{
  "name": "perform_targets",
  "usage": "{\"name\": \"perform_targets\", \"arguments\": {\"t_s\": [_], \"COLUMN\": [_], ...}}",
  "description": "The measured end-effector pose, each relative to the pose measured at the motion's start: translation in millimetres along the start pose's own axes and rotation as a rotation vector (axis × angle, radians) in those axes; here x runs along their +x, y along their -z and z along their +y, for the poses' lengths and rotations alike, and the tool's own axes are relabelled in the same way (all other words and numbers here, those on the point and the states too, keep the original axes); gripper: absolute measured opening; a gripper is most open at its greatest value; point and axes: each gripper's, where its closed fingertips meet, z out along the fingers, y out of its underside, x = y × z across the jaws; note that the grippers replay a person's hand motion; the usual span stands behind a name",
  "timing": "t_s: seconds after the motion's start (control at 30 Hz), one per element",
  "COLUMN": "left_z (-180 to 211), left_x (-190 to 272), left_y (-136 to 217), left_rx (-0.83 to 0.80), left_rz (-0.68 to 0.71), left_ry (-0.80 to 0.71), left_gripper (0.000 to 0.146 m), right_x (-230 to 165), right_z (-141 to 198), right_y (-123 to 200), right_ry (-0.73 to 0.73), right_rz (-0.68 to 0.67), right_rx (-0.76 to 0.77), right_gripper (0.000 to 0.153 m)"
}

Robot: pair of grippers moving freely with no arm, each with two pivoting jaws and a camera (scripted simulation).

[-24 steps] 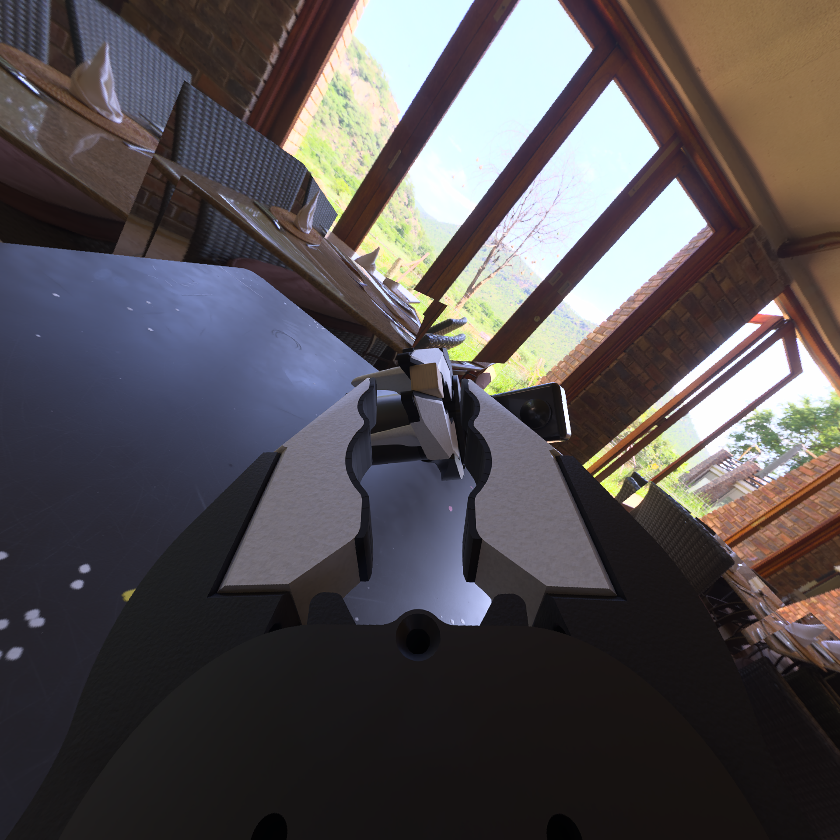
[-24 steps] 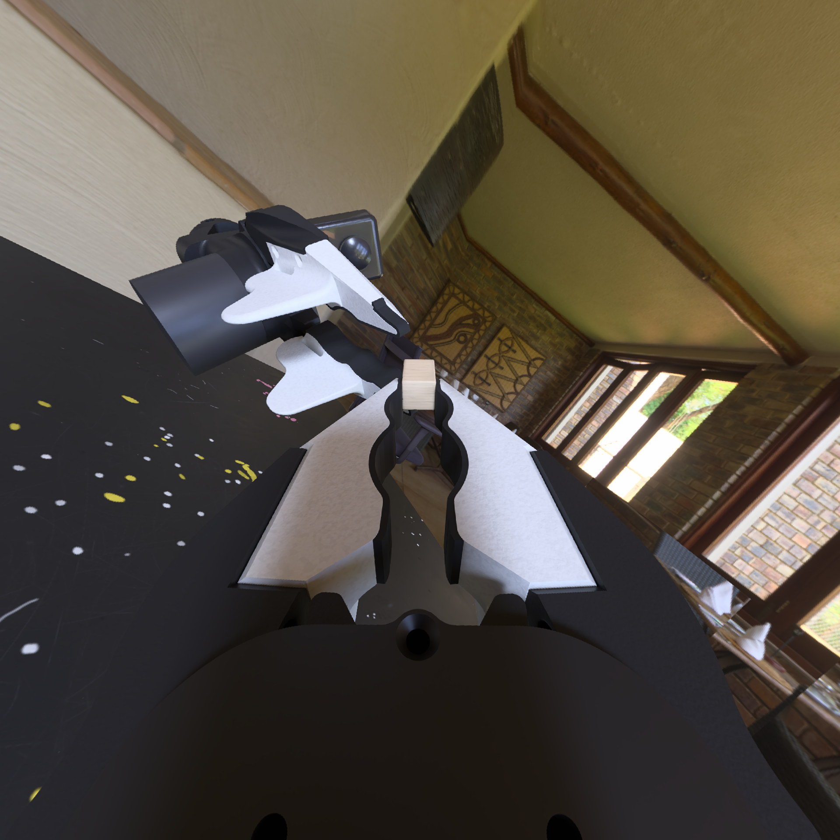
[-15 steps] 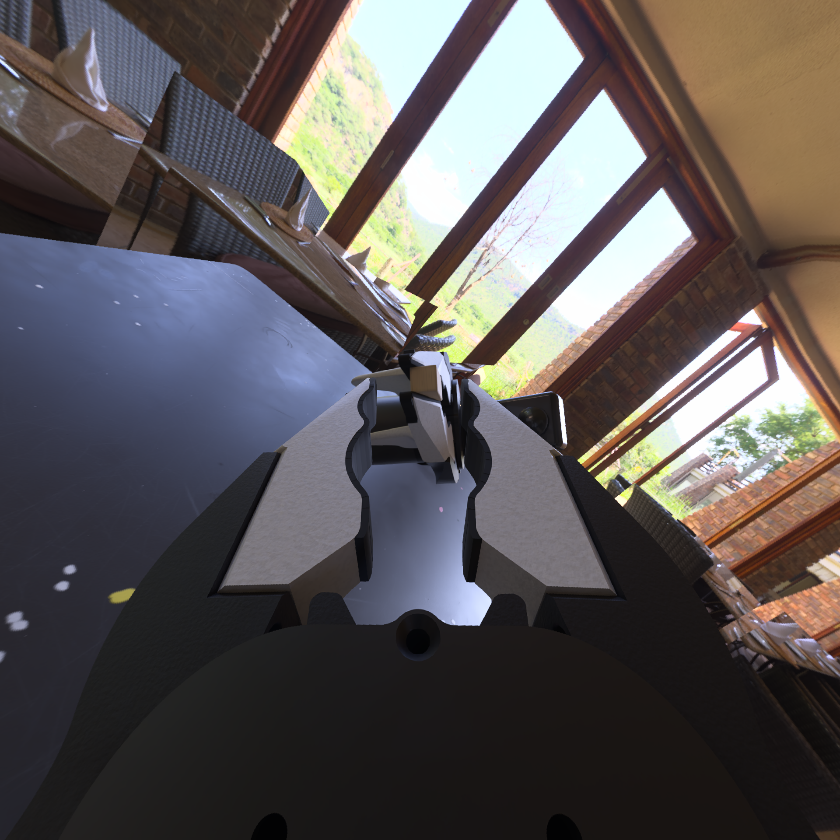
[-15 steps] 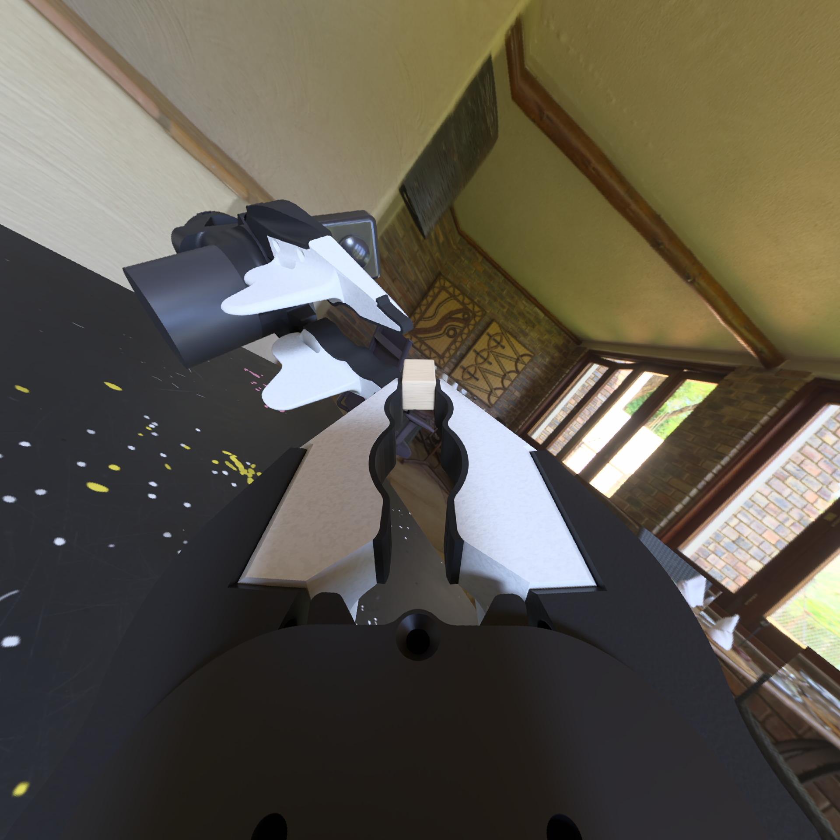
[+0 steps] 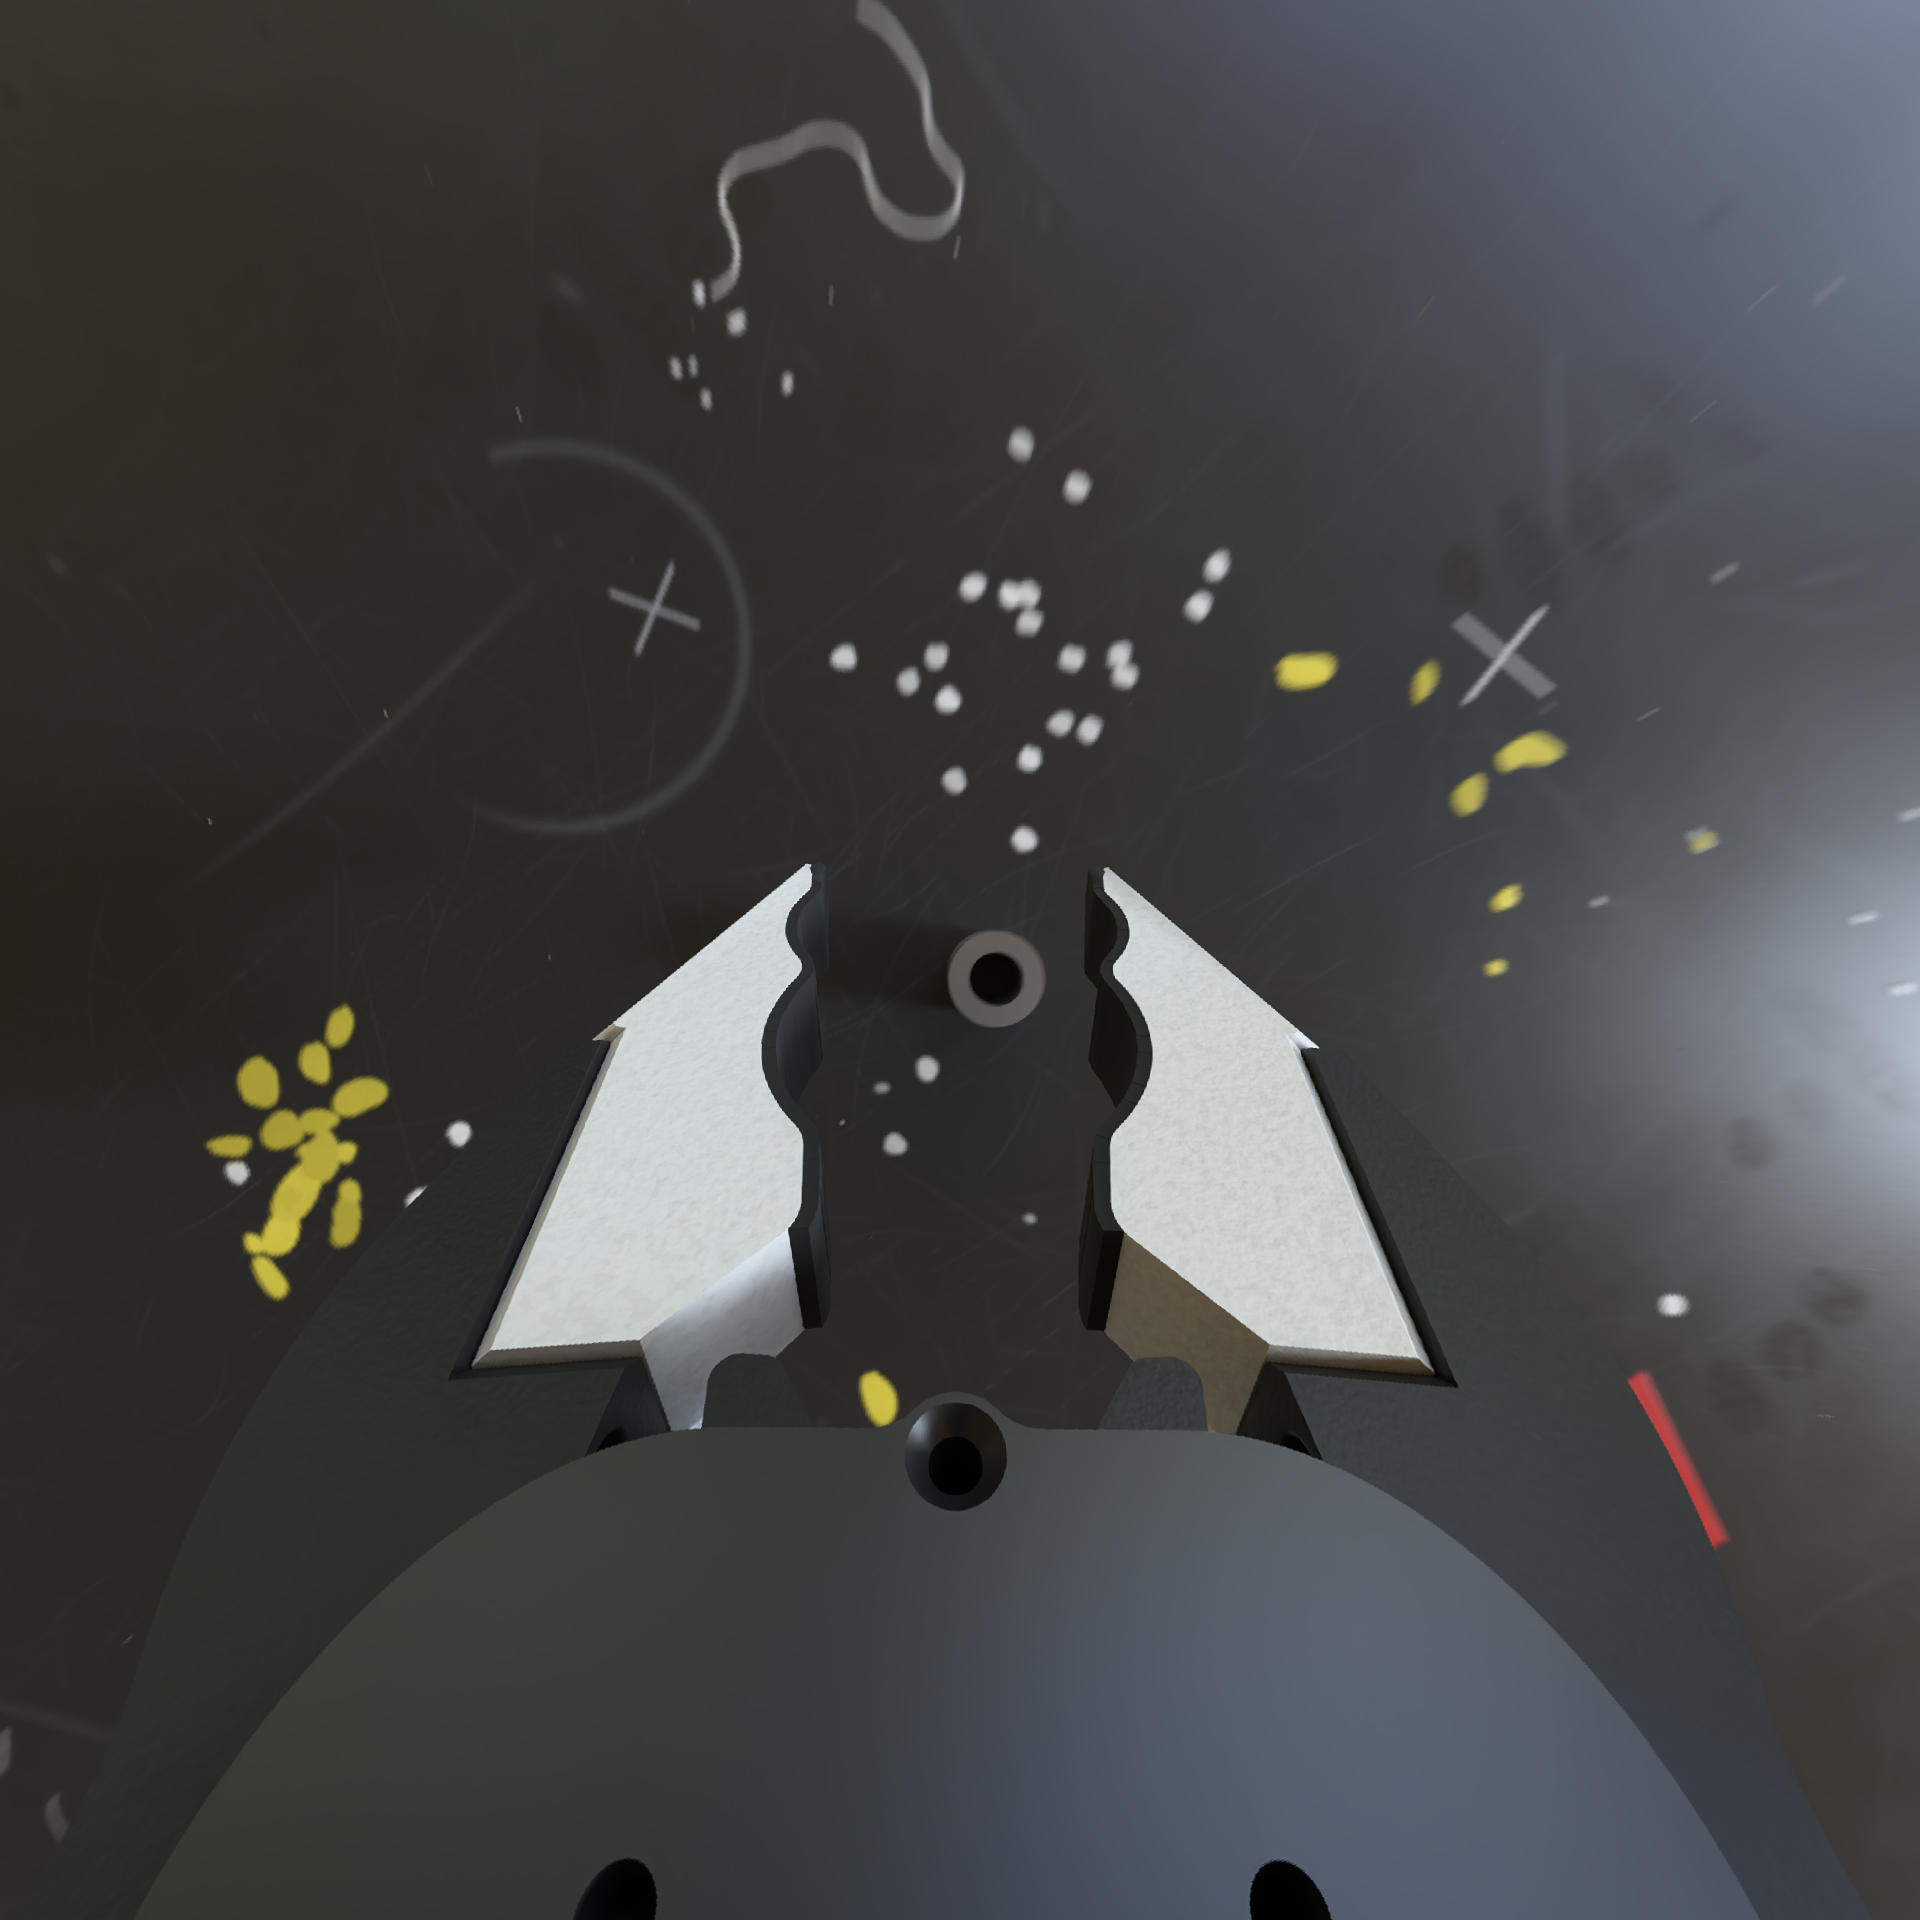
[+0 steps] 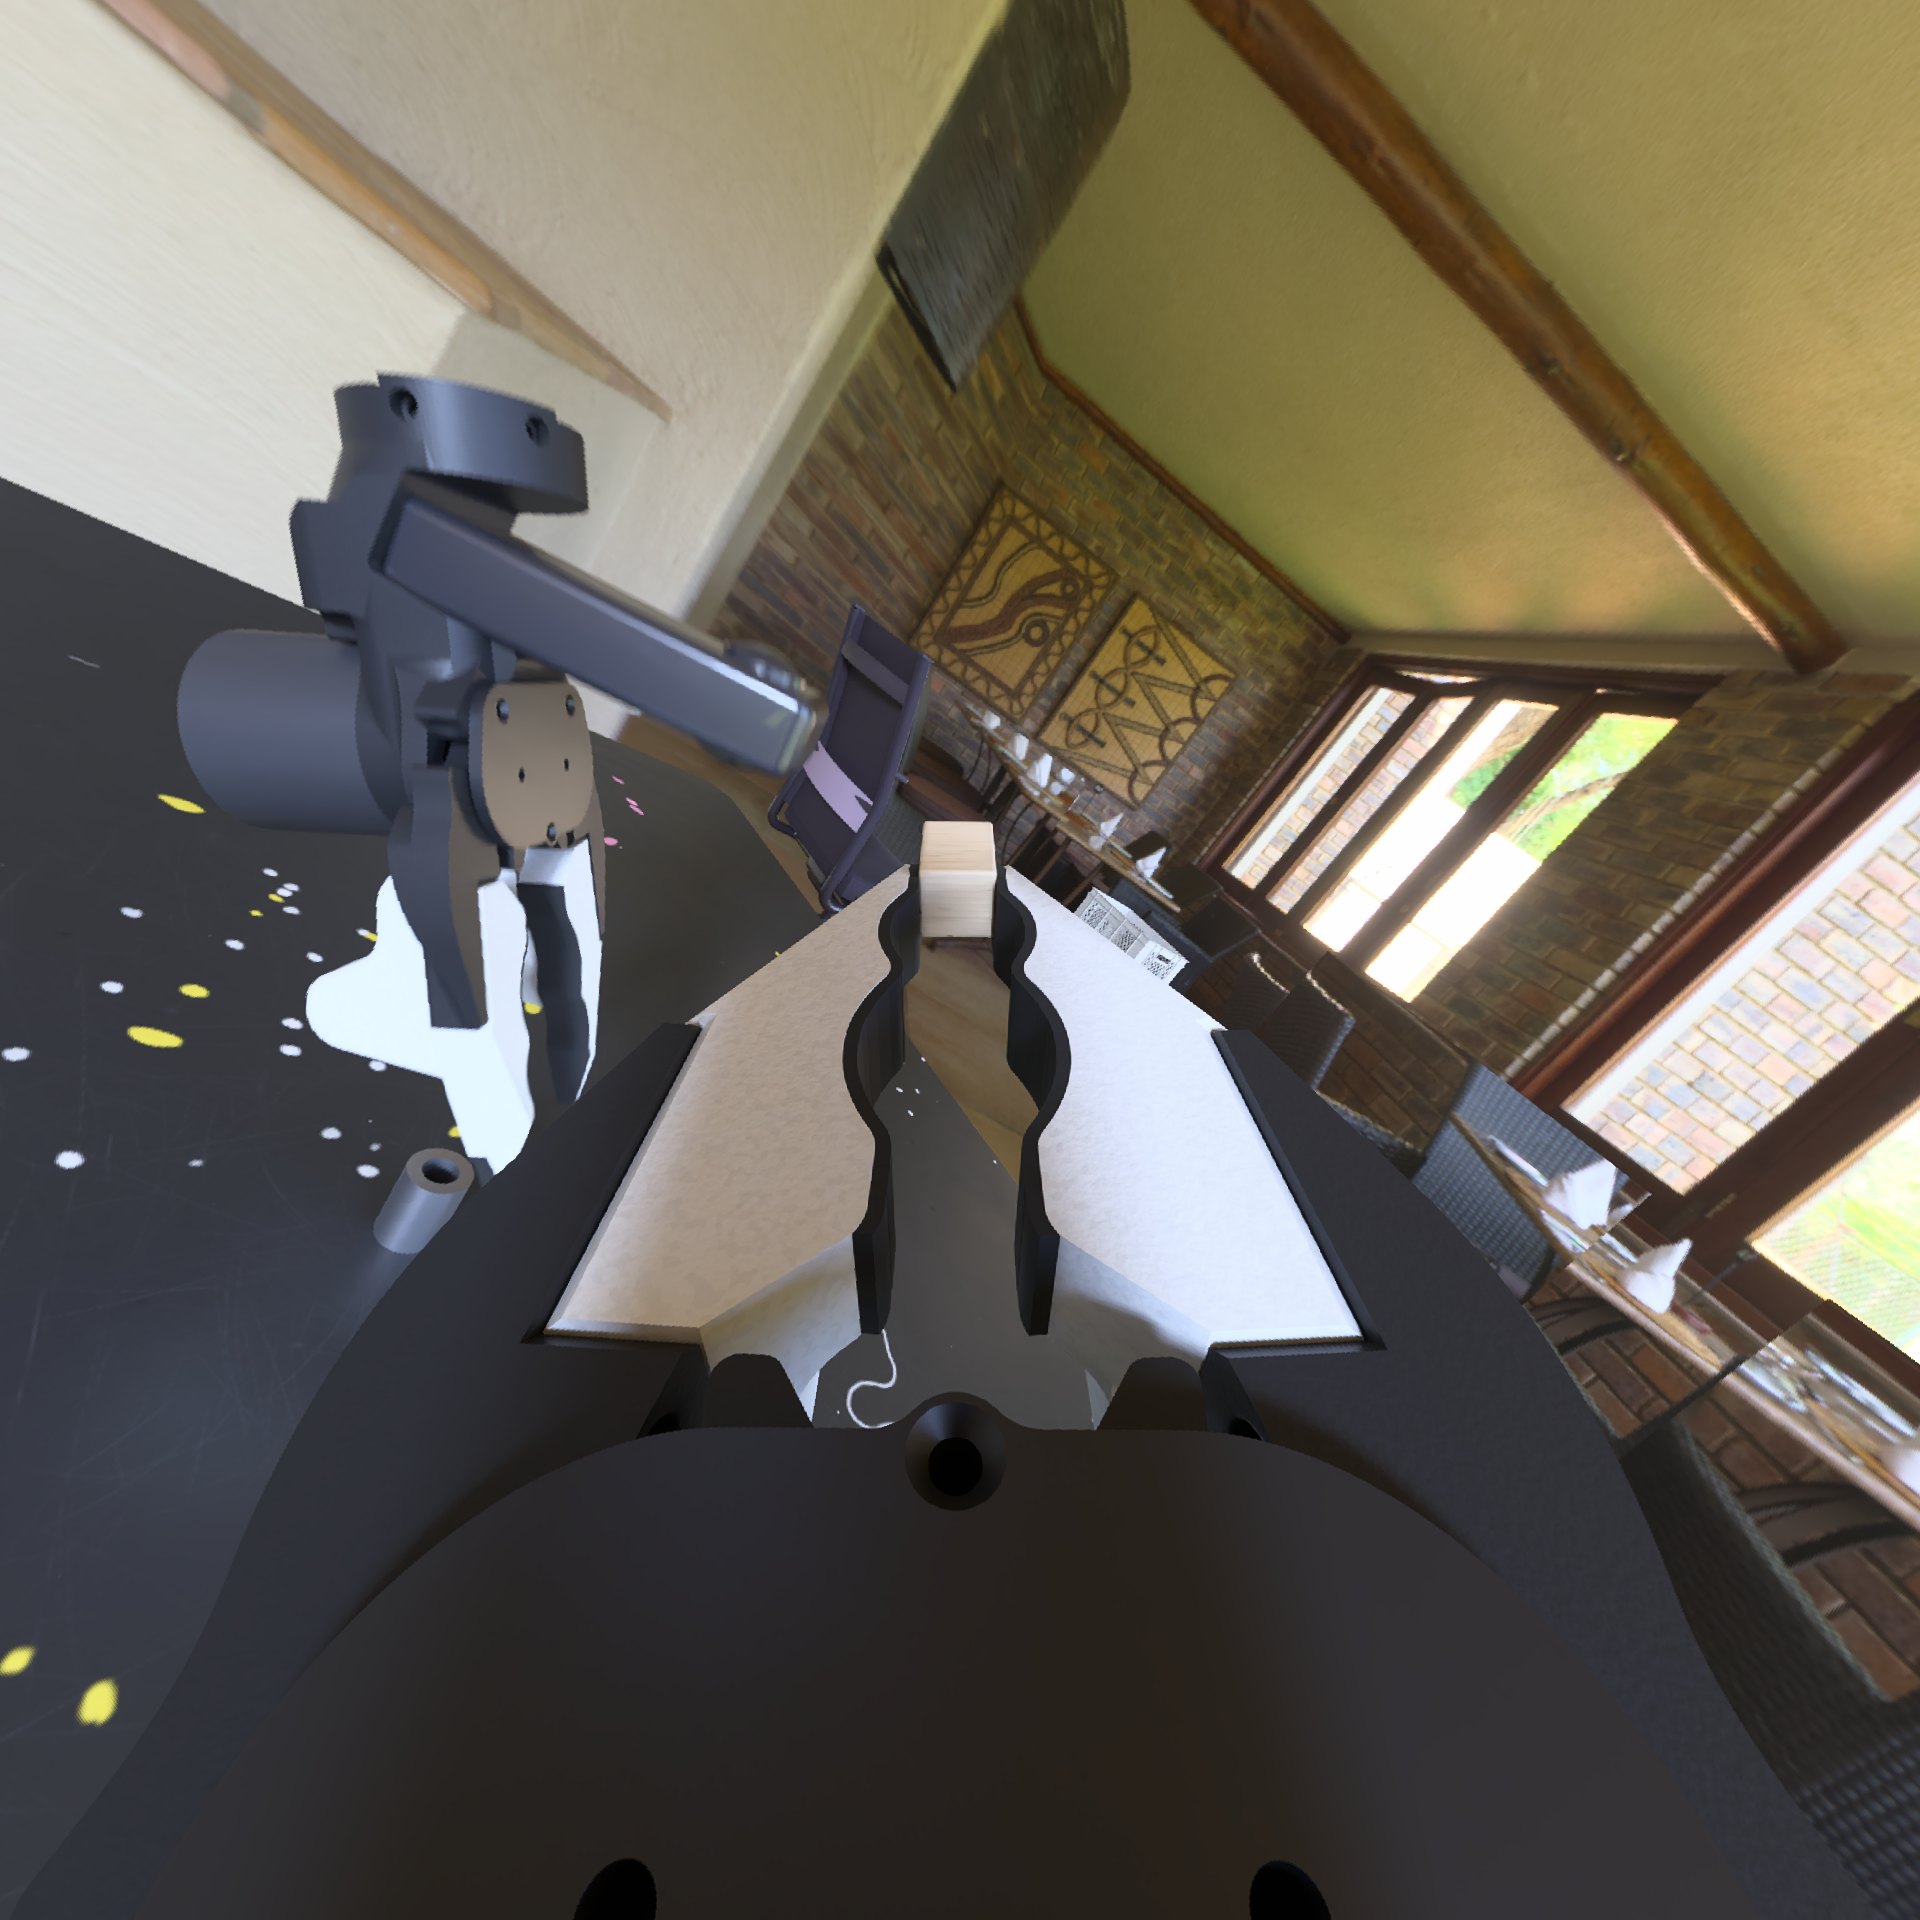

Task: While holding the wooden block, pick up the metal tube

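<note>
Grey metal, short and hollow: the tube (image 5: 994,978) stands upright on its end on the dark speckled surface (image 5: 416,312), seen from straight above as a ring with a dark bore. It sits between the two tips of the left hand-held gripper (image 5: 956,914), whose jaws are spread wide apart and touch nothing. From the right wrist view the same tube (image 6: 420,1199) shows its round side wall, just below the left hand-held gripper (image 6: 520,1049) hanging over it.

Judging by its look, the tube is stiff and will not give under pressure, but its smooth curved wall is likely slippery and it could tip or roll if nudged on one side only. The best hold seems to be across the outer wall, about halfway down, with both pads closing evenly so the tube centres in the scalloped notches.

Pale wood fills the tips of the right hand-held gripper (image 6: 957,896): its jaws are clamped on the small block (image 6: 957,878), held up clear of the surface. The block looks light and square-faced, easy to keep steady.
</note>
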Motion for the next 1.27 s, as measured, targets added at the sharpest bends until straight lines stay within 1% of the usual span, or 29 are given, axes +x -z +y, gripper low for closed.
{"name": "perform_targets", "arguments": {"t_s": [0.17,0.23,0.33,0.4,0.5,0.6,0.67,0.73,0.83,0.93,1.03,1.1,1.17,1.27], "left_z": [23,23,27,32,40,41,41,41,41,40,33,21,3,-16], "left_x": [-4,-2,1,-1,4,7,5,3,9,10,6,7,12,22], "left_y": [-27,-32,-32,-29,-24,-23,-22,-22,-23,-24,-24,-18,-4,18], "left_rx": [-0.142,-0.140,-0.154,-0.179,-0.243,-0.263,-0.255,-0.248,-0.241,-0.255,-0.226,-0.146,-0.016,0.139], "left_rz": [-0.054,-0.049,0.013,0.009,0.033,0.016,-0.009,-0.026,0.045,0.052,0.032,0.062,0.160,0.373], "left_ry": [-0.087,-0.099,-0.035,-0.028,-0.055,-0.129,-0.154,-0.146,-0.150,-0.173,-0.116,-0.037,0.079,0.239], "left_gripper": [0.049,0.047,0.046,0.044,0.032,0.023,0.023,0.026,0.022,0.022,0.022,0.022,0.022,0.022], "right_x": [-1,-1,-2,-3,-4,-4,-3,-4,-4,-4,-1,3,7,9], "right_z": [4,5,5,5,6,7,7,7,9,12,18,27,39,55], "right_y": [-2,-3,-3,-3,-4,-4,-4,-4,-4,-4,-4,-5,-6,-8], "right_ry": [-0.002,-0.005,0.000,0.004,0.009,0.007,0.008,0.005,0.009,0.006,-0.022,-0.042,-0.066,-0.111], "right_rz": [-0.013,-0.013,-0.017,-0.022,-0.026,-0.026,-0.024,-0.026,-0.030,-0.032,-0.030,-0.009,0.017,0.046], "right_rx": [-0.019,-0.027,-0.033,-0.037,-0.041,-0.045,-0.045,-0.046,-0.051,-0.065,-0.086,-0.133,-0.193,-0.279], "right_gripper": [0.012,0.012,0.012,0.012,0.012,0.012,0.012,0.012,0.012,0.012,0.012,0.012,0.012,0.012]}}
